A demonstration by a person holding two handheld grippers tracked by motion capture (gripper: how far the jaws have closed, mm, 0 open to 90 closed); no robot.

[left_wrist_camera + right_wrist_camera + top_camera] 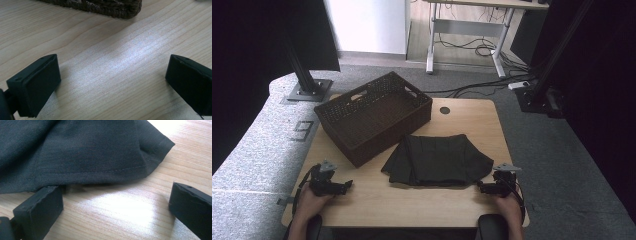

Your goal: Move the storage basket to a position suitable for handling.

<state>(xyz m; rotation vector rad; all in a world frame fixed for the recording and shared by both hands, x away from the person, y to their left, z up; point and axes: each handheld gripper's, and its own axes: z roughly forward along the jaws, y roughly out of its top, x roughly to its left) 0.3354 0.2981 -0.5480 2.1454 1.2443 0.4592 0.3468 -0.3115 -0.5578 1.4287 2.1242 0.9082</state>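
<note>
Wooden table [377,200] holds basket [374,115], cloth [437,160]; both grippers [112,82] [115,207] gape empty.

Grey carpet [557,150], desk [472,30] behind, floor cables [482,50]

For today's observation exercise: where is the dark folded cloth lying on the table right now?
In the high view the dark folded cloth lies at the table's middle, right of the woven basket, its near right corner just ahead of the right gripper.
</note>
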